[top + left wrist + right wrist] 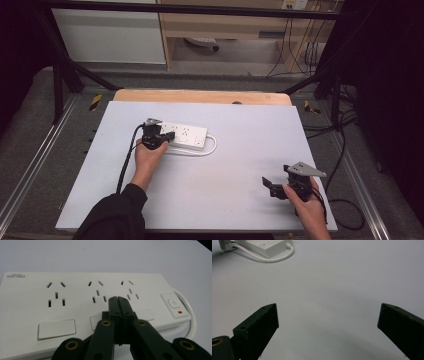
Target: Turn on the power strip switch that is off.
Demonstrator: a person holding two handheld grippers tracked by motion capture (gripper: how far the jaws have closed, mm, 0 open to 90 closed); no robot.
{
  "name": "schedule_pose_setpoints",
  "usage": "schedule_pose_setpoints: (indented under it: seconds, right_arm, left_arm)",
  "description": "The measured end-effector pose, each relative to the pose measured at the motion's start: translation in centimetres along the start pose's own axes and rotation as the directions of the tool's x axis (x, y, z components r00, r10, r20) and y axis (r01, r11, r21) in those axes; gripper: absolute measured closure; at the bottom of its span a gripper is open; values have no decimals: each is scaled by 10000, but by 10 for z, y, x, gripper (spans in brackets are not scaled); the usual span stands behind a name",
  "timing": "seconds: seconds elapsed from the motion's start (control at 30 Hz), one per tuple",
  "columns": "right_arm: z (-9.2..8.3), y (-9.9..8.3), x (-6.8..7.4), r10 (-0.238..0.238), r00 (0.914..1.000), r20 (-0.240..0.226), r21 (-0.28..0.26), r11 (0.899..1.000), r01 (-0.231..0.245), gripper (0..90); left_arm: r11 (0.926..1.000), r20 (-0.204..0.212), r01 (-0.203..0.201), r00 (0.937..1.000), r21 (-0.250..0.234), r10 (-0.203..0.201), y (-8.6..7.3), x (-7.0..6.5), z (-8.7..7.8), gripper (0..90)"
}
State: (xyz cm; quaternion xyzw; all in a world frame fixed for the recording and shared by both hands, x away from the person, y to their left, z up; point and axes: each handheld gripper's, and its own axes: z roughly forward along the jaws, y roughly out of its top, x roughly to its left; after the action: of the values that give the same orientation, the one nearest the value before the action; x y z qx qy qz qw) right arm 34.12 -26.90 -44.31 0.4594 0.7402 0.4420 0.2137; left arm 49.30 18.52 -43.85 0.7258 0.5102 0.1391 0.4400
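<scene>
A white power strip [184, 135] with three sockets lies on the white table top [240, 150], left of centre. Its white cable [212, 147] loops around its right end. My left gripper [169, 136] hovers over the strip's left part, held by a hand in a black sleeve. In the left gripper view its jaws are pressed together with nothing between them, the left gripper [118, 299] tips just below the middle socket [97, 291]. The switch [174, 303] sits at the strip's right end. My right gripper [270, 186] stands open near the front right edge, the right gripper [328, 315] over bare table.
A wooden board edge [200, 96] runs along the table's far side. Black frame posts [57, 85] stand at the far corners, and cables [345, 200] trail off the right side. The power strip [262, 246] lies far ahead of the right gripper.
</scene>
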Motion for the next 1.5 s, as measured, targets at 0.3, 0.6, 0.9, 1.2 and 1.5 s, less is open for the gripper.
schedule_pose_setpoints:
  seconds: [0.3,0.6,0.9,1.2,1.5]
  right_arm:
    - [0,0,0,-1,10000,-19,15,10000,1,38]
    - [0,0,1,2,10000,-34,39,10000,-2,38]
    - [1,0,0,-28,10000,-41,47,10000,28,38]
    - [1,0,1,-30,10000,-60,68,10000,30,38]
    - [1,0,0,-18,10000,-68,50,10000,19,38]
  left_arm:
    - [10000,16,40,10000,6,-40,0,0,0,900]
    - [10000,-29,12,10000,1,-12,0,0,0,900]
    - [9999,-135,-103,9999,5,103,-1,-2,0,900]
    - [10000,103,-31,9999,27,30,-2,-7,5,900]
    - [9999,214,144,9997,-1,-144,-2,-5,5,900]
